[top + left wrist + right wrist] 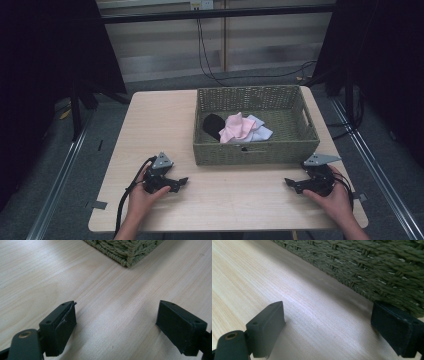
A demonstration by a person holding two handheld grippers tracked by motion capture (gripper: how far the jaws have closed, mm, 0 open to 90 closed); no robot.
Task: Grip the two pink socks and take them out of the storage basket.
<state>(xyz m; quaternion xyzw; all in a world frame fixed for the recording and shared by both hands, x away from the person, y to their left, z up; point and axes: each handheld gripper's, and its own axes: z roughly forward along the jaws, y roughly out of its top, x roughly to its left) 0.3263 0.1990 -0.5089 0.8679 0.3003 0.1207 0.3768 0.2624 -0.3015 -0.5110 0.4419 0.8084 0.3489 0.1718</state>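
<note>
- high view: basket at desk's far right; pink cloth inside; left tongs, right tongs near front edge.
- left gripper view: left tongs wide, empty.
- right gripper view: right tongs wide, beside the wicker; risk: a jaw snagging it, shifting the basket.

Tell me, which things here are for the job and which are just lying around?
For the job:
- woven basket
- pink cloth, white cloth and black cloth inside the basket
- left hand-held gripper and right hand-held gripper, both open and empty, near the basket

Just lying about:
- black cables on the floor behind the table
- dark tape scrap by the table's corner
</note>
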